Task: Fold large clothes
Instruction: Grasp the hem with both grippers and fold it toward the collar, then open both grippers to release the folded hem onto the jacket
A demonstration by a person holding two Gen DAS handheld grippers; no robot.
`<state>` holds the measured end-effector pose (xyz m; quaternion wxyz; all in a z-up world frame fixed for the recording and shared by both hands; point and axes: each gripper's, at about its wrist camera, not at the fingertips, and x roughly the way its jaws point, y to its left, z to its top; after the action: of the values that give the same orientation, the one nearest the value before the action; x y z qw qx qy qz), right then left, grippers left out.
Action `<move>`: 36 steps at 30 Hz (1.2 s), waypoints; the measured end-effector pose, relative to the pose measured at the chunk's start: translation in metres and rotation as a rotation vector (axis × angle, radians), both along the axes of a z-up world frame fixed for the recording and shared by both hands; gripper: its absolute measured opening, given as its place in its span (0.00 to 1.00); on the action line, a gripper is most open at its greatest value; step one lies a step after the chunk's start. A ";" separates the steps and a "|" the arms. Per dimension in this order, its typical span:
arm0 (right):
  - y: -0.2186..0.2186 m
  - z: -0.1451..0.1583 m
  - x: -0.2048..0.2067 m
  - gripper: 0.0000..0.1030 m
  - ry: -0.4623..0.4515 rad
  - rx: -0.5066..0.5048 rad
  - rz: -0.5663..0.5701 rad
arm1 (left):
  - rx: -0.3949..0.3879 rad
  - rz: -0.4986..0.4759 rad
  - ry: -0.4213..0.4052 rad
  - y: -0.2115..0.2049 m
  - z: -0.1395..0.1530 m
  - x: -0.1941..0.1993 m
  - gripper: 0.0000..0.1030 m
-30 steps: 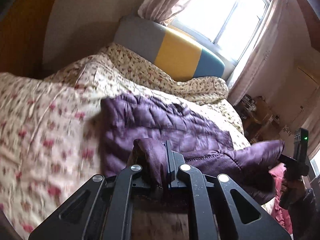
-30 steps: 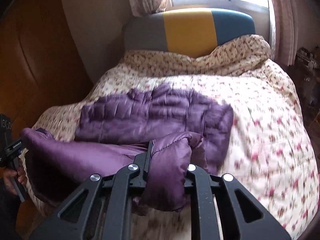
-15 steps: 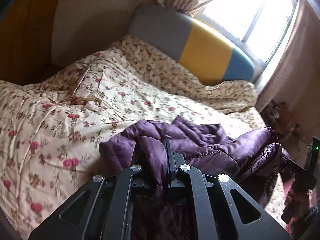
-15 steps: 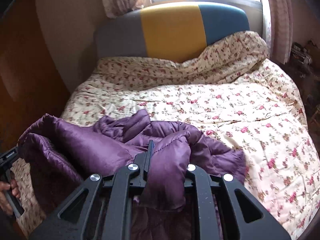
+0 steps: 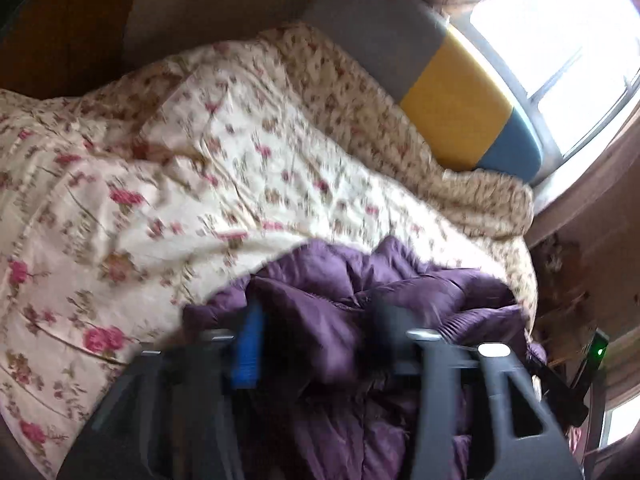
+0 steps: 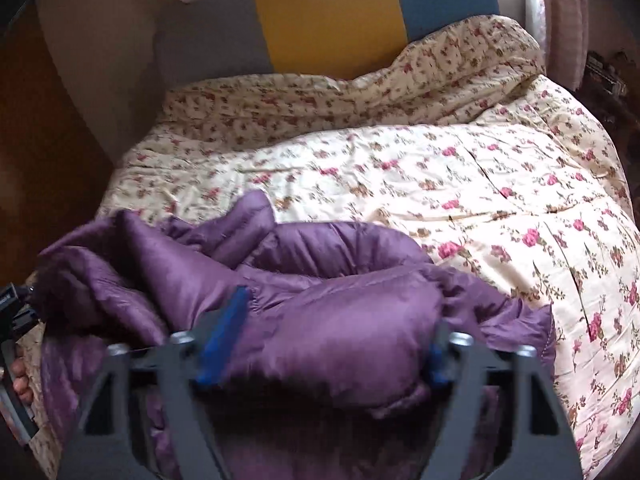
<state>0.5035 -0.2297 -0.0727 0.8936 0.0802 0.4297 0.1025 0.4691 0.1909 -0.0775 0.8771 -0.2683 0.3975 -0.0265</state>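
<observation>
— What's the right tool (image 6: 324,344) doing?
— Jaws are opening, a puffy fold of the purple jacket (image 6: 320,280) between them.
— And the jacket?
— Bunched at the near edge of the floral quilt (image 6: 460,168), striped headboard (image 6: 320,16) behind.

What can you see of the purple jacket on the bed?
The purple jacket is puffy and quilted with a satin sheen. It lies crumpled at the near edge of the floral quilt. Padded folds sit between the opening jaws of the right gripper and the left gripper.
</observation>
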 end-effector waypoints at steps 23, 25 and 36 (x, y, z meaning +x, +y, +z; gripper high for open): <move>-0.067 -0.045 -0.118 0.96 0.177 0.058 -0.100 | -0.265 -0.076 0.033 -0.008 -0.060 -0.127 0.57; -0.066 -0.048 -0.122 0.80 0.173 0.101 -0.094 | -0.263 -0.089 0.037 -0.010 -0.061 -0.128 0.33; -0.039 -0.007 -0.179 0.15 0.100 -0.086 0.026 | -0.209 -0.145 0.030 -0.017 -0.043 -0.174 0.16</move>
<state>0.3241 -0.2687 -0.0800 0.8722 0.0412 0.4788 0.0913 0.2954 0.1737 -0.1205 0.8343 -0.3291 0.4238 -0.1269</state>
